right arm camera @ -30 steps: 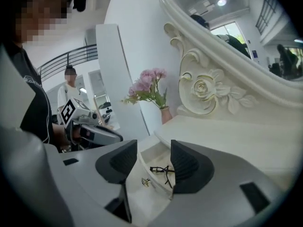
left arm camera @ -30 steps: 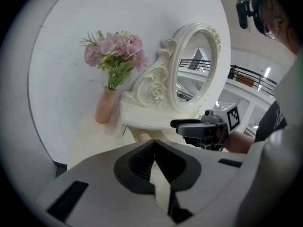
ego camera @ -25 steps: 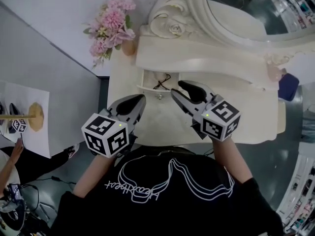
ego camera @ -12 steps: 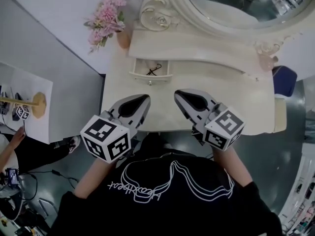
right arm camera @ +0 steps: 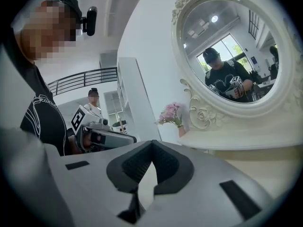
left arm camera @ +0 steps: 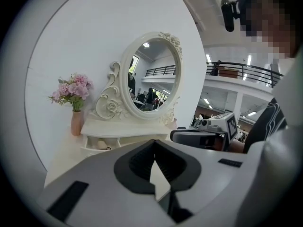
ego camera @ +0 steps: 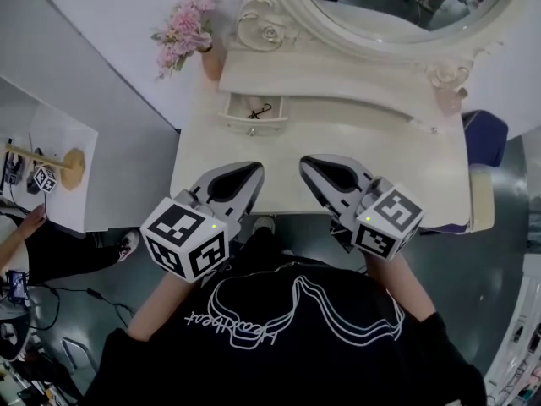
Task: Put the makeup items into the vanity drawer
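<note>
The left gripper and the right gripper are both closed on nothing: in each gripper view the dark pads meet at the tip and only pale desk shows through the notch behind them. Both hang side by side just off the front edge of the desk, close to the person's chest and well apart from anything on it. I read this as a rest pose, with no grasp in hand. Their jaws point toward the rear edge, roughly at the vanity drawer. The drawer stands pulled out near the rear left corner, under the raised shelf that carries the mirror. Its long side runs along the rear edge and its open end faces the front edge, so anything would go in from above. Inside lies a thin dark item, slanted across the drawer floor; it is too small to name. No makeup item shows on the desk top, so the loading looks done or nearly so, and shutting the drawer seems to be what remains. A vase of pink flowers stands at the rear left corner, clear of the drawer's path.
</note>
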The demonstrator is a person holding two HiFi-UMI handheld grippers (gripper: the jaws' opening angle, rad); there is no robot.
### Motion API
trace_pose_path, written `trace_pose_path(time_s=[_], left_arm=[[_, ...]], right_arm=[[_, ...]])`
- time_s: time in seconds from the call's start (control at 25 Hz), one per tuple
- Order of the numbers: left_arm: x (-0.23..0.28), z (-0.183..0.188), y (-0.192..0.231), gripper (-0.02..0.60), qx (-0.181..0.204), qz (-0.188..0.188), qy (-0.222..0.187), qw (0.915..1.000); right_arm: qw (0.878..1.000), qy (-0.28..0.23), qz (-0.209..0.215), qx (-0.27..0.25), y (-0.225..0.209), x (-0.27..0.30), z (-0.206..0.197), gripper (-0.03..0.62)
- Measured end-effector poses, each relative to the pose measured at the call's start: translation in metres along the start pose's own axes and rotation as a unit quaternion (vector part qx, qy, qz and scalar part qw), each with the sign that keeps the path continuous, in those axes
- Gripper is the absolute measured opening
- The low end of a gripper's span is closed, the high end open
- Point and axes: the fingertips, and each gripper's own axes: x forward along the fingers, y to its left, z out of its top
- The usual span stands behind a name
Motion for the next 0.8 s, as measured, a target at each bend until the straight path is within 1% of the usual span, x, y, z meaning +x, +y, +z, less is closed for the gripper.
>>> trace_pose_path(time_s=[0.24, 0.4, 0.8], left_arm=[[-0.004, -0.002, -0.016, 0.002, 0.012, 0.001, -0.008, 0.9999], [-0.005, -0.005, -0.022, 0.002, 0.012, 0.001, -0.008, 0.9999], [-0.008, -0.004, -0.038, 0.002, 0.019, -0.002, -0.016, 0.9997]], right_arm=[[1.0, -0.009, -0.001, -0.001, 0.004, -0.012, -0.002, 0.005], [1.0, -0.01, -0.003, 0.003, 0.007, -0.019, -0.004, 0.005], [1.0, -0.016, -0.007, -0.005, 0.015, -0.031, -0.001, 0.005]])
